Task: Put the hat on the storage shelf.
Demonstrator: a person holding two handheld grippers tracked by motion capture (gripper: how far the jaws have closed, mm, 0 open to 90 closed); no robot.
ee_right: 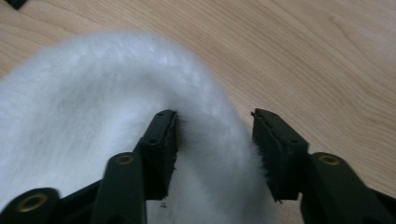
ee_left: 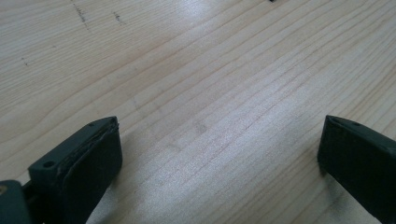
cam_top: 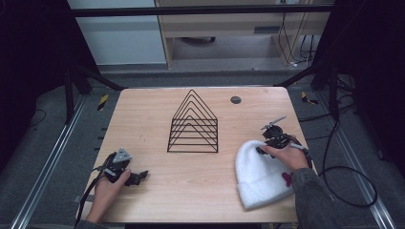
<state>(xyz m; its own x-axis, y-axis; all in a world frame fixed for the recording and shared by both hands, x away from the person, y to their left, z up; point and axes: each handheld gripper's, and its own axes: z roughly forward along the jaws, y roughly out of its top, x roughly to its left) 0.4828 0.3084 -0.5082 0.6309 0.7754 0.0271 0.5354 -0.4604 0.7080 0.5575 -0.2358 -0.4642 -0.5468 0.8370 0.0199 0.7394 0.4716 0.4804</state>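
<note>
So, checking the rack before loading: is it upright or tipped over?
Upright. The black wire rack stands on its flat base on the table, peaks pointing up.

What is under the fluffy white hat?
The white hat lies flat on the wooden table, so the table is under it. Whether anything else hides beneath cannot be seen. The right gripper straddles its edge.

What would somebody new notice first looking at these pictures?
Probably the fluffy white hat at the table's near right, with the right gripper set over its rounded end, its fingers straddling a ridge of the fabric. Next, the black wire rack of nested triangles standing mid-table. The left gripper sits open over bare wood at the near left.
</note>
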